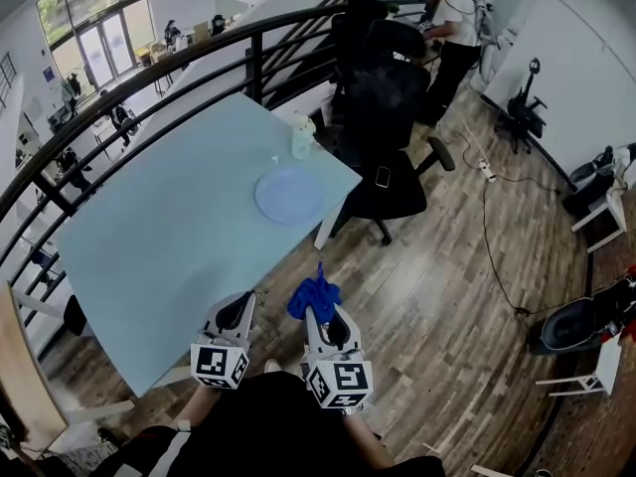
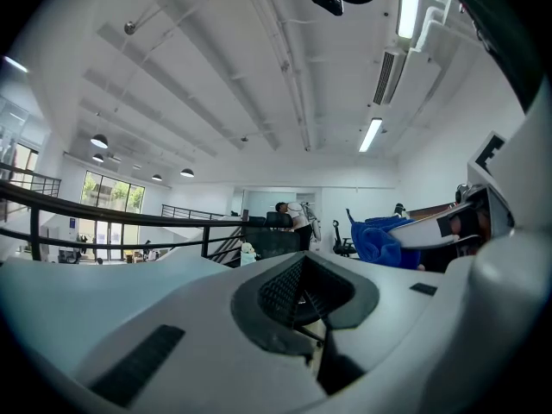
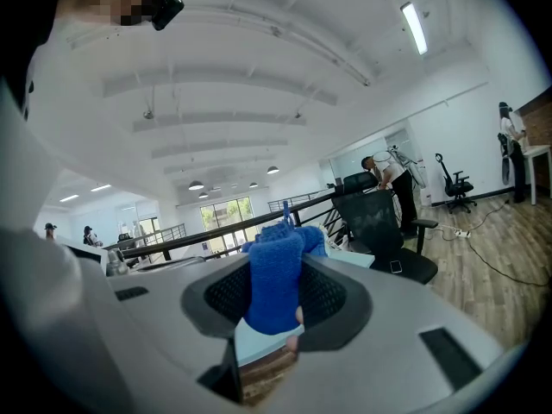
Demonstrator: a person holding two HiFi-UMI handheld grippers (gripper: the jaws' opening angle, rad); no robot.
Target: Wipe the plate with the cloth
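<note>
left gripper (image 1: 237, 308): white moulded shell, black mesh-textured pads (image 2: 278, 290) | right gripper (image 1: 324, 318): same white shell, same black pads | marker cubes (image 1: 220, 365): white, black square codes | clothing (image 1: 260, 427): black, pale strap (image 1: 171, 445) at left

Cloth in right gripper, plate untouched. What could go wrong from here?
1. The plate lies near the table edge, and the left gripper is shut, empty and away from it: an unbraced wipe could slide it off.
2. A white container stands just beyond the plate; a long stroke may tip it.
3. The cloth is bunched in the right gripper, so contact may be patchy.
</note>
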